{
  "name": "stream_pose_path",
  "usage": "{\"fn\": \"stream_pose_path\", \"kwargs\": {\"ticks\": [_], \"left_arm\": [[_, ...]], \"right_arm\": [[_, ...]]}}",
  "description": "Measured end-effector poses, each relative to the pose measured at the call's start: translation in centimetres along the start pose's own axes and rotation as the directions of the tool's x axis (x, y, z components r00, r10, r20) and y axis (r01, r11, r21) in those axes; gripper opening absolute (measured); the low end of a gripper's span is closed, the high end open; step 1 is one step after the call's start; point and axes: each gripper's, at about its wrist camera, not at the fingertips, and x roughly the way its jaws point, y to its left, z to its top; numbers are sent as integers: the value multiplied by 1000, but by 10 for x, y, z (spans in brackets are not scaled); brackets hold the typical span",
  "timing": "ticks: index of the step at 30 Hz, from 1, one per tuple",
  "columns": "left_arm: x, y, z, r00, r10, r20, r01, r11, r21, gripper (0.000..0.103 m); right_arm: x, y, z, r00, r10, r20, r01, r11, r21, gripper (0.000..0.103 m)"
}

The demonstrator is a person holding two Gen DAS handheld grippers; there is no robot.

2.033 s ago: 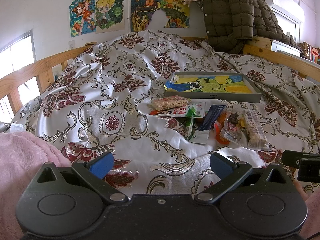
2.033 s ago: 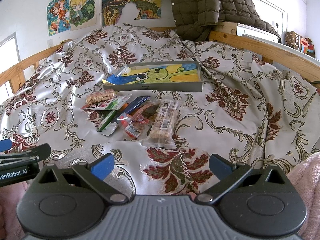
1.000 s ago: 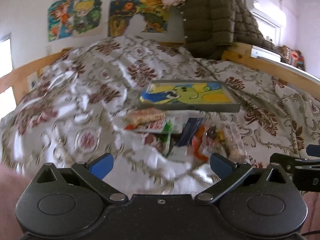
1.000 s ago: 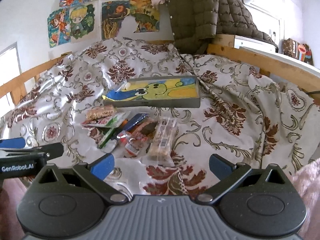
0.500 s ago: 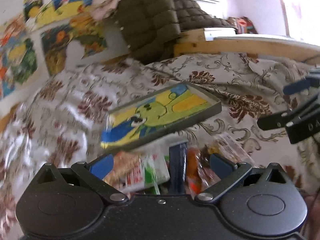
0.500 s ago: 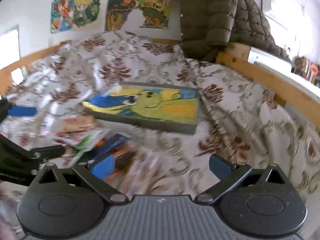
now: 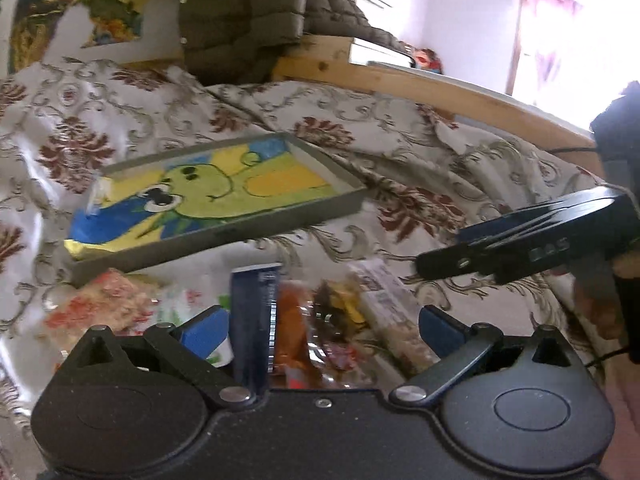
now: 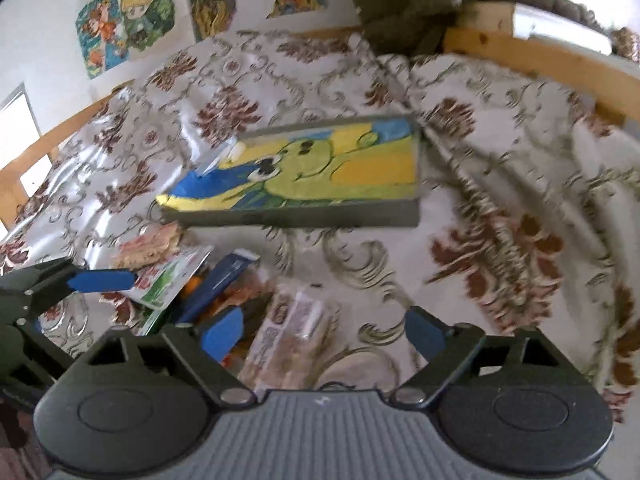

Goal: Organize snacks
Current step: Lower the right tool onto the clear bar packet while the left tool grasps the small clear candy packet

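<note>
A pile of snack packets lies on a patterned bedspread in front of a grey tray (image 7: 304, 216) with a green cartoon lining, also in the right wrist view (image 8: 320, 216). The pile holds a dark blue stick pack (image 7: 254, 308), an orange packet (image 7: 294, 328), a clear-wrapped bar (image 7: 394, 316), a red-and-white packet (image 7: 100, 308) and a green-and-white pouch (image 8: 172, 276). My left gripper (image 7: 322, 326) is open just above the blue and orange packets. My right gripper (image 8: 322, 330) is open above the clear-wrapped bar (image 8: 288, 340). Both are empty.
The bedspread (image 8: 520, 208) is rumpled, with folds rising behind and right of the tray. A wooden bed rail (image 7: 420, 84) runs along the right. A dark padded jacket (image 7: 248, 20) hangs at the back. Posters (image 8: 128, 16) cover the wall.
Both grippers have moved forward and down from the near edge of the bed to hover close over the snack pile. Both stayed open. Nothing was picked up.
</note>
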Motion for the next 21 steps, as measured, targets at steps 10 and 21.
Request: {"fn": "stream_pose_path", "kwargs": {"ticks": [10,21], "left_arm": [[30,1,-5,989,-34,-144,39,999,28,67],[33,-7,-6,985,-33,-167,42,998,50,46]], "right_arm": [[37,6,-3,990,77,-116,-80,997,-13,61],[38,7,-2,984,41,-171,-44,999,-15,55]]}}
